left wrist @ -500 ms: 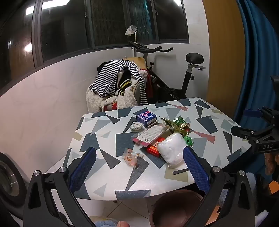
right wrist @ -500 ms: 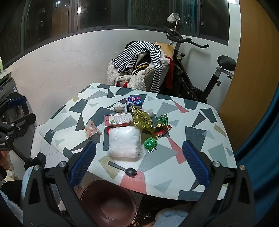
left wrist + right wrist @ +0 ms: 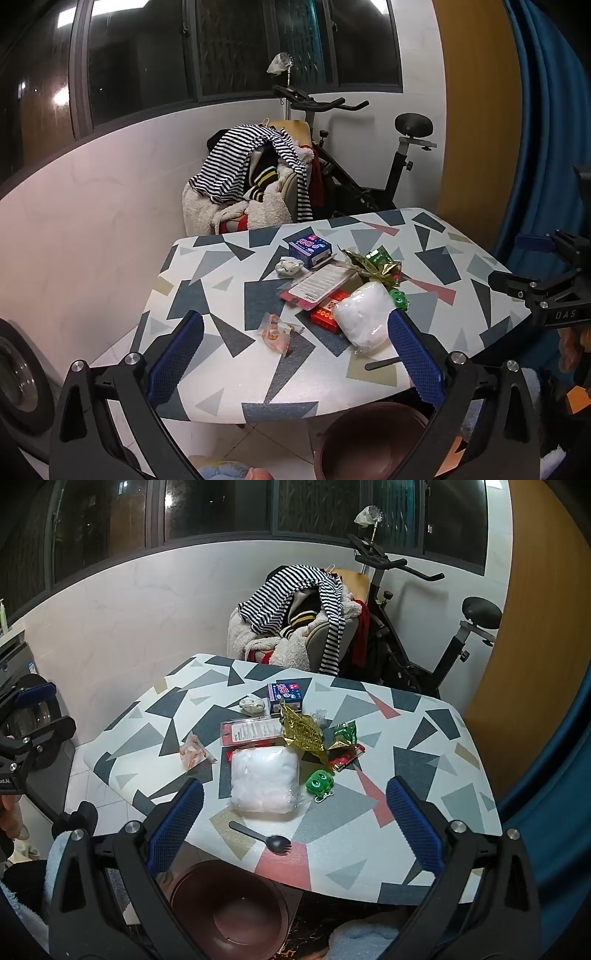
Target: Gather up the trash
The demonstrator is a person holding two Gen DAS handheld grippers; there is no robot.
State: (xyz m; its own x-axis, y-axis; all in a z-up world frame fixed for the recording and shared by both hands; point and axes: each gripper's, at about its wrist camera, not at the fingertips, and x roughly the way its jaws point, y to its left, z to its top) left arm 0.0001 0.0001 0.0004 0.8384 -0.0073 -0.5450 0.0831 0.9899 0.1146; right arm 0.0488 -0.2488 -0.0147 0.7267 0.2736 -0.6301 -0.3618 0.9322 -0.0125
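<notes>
Bare table [image 3: 406,775] right of the trash cluster; black spork [image 3: 264,836] across the near edge.

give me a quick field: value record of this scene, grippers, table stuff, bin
left gripper: open, empty, held short of the table's near edge
right gripper: open, empty, above the near edge
table: patterned top with a pile of litter in the middle
white bag: largest item, nearest the grippers
black spork: lies alone by the near edge
gold wrapper: crumpled, behind the white bag
green toy: right of the white bag
blue box: far end of the pile
brown bin: on the floor below the near edge
</notes>
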